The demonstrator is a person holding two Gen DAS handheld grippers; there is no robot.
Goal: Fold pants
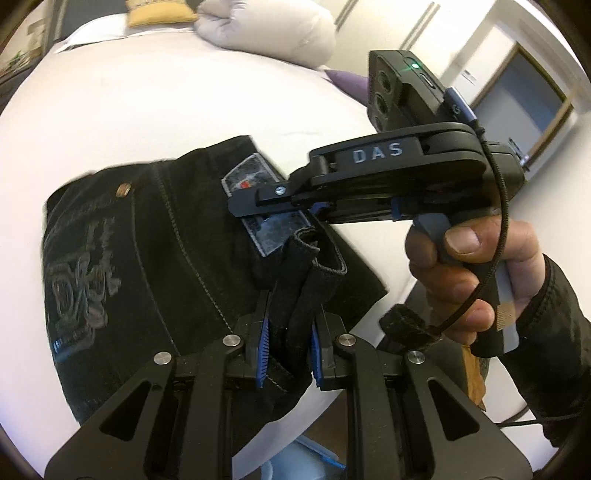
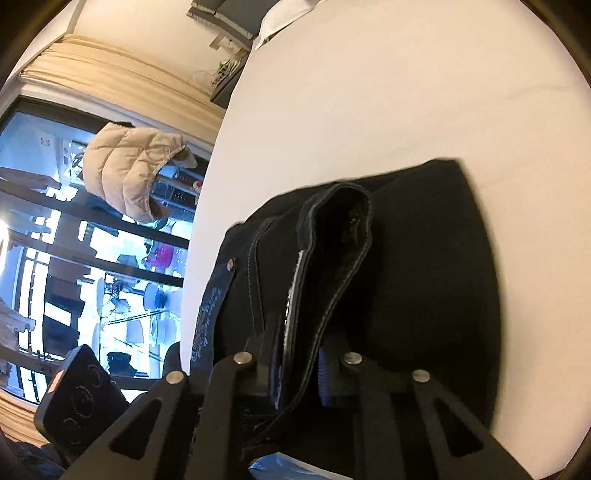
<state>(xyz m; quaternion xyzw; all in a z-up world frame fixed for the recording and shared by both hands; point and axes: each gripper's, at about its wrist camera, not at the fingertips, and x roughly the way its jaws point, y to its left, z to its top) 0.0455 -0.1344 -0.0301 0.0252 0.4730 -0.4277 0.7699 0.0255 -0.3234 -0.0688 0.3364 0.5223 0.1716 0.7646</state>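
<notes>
Black denim pants (image 1: 147, 251) with embroidery, a brass rivet and a grey waist patch lie on a white bed (image 1: 129, 110). My left gripper (image 1: 288, 350) is shut on a bunched edge of the pants, between its blue pads. My right gripper (image 1: 255, 203) shows in the left wrist view, reaching over the waist patch from the right, held by a hand. In the right wrist view my right gripper (image 2: 295, 373) is shut on a stitched waistband fold of the pants (image 2: 406, 277), which hang over the bed (image 2: 369, 92).
A rolled white duvet (image 1: 266, 29) and a yellow cushion (image 1: 155, 14) lie at the bed's far end. A purple pillow corner (image 1: 347, 79) is near the right gripper. A beige quilted jacket (image 2: 133, 170) hangs by a window left of the bed.
</notes>
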